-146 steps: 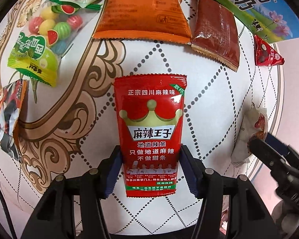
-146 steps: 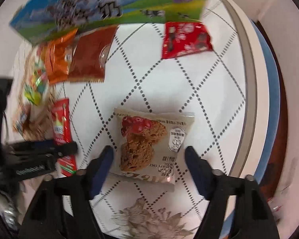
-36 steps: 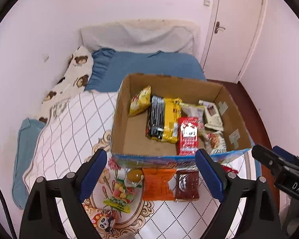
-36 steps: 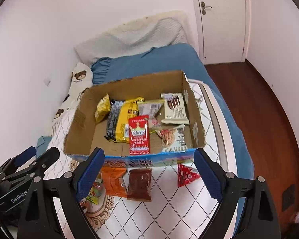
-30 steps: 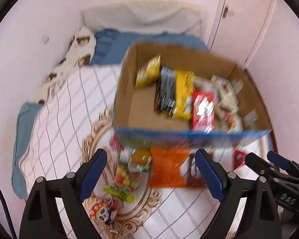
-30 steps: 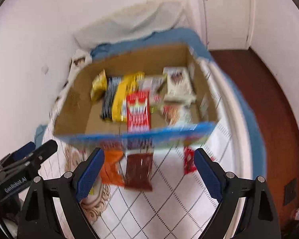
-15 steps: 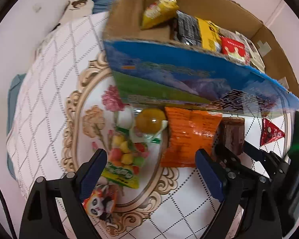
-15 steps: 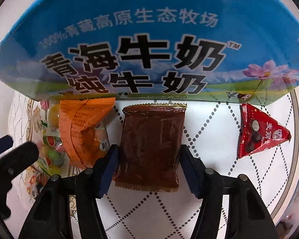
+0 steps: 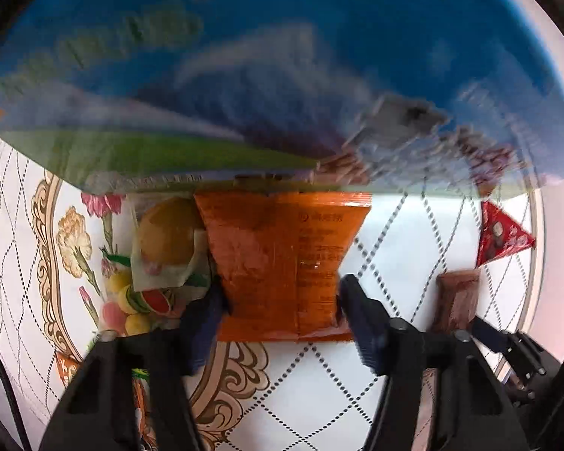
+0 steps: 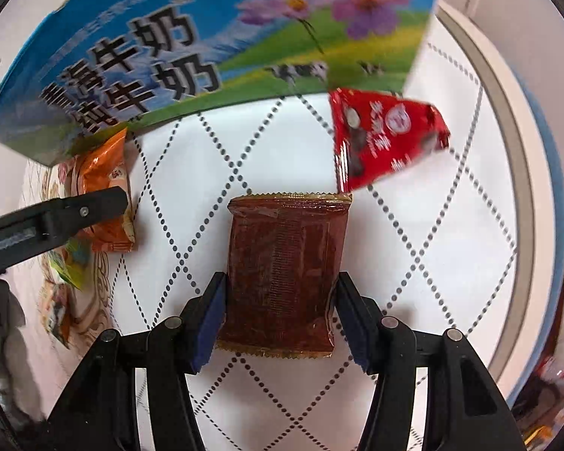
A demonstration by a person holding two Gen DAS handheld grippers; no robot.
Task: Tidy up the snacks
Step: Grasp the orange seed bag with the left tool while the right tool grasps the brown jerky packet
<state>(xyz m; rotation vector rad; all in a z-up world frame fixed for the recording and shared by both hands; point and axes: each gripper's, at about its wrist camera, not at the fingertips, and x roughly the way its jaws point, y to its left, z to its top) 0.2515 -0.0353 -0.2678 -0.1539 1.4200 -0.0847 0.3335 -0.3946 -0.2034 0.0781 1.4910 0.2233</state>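
My left tongs (image 9: 280, 310) are closing on the orange packet (image 9: 282, 259) at the middle of the frame, under the blue box (image 9: 282, 56). My right tongs (image 10: 280, 312) already pinch the brown packet (image 10: 284, 267) low at center, to lift both together.

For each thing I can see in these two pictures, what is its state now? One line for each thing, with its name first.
left gripper: jaws closing around the orange packet
right gripper: shut on the brown packet
orange packet: flat on the cloth, top edge at the box
brown packet: flat, sealed
red triangular packet: lying loose beside the box
printed box: standing on the cloth
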